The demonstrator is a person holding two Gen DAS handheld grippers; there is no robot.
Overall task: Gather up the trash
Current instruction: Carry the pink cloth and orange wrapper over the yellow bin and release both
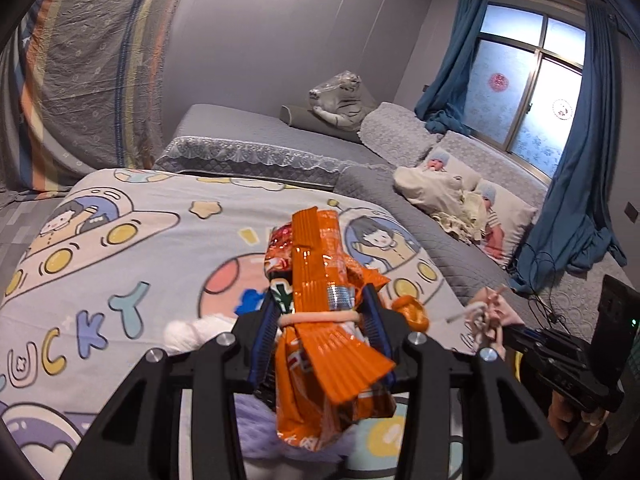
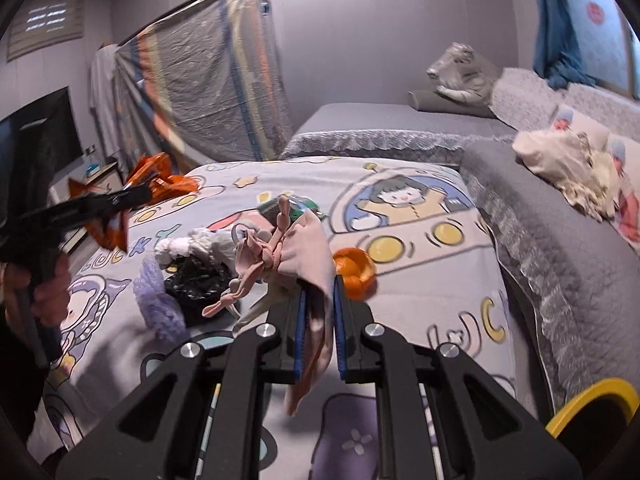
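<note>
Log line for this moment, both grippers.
left gripper: shut on orange snack wrapper | right gripper: shut on pink cloth | on blanket: orange peel, black bag

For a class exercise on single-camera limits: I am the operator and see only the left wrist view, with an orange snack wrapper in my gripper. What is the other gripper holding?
Observer: The right gripper is shut on a pink cloth.
Operator: Any trash left on the blanket?
Observer: Yes, a black plastic bag lies there, hidden from your view.
Operator: Any bin nearby?
Observer: A yellow-rimmed container sits at the lower right edge; whether it is a bin is unclear.
</note>
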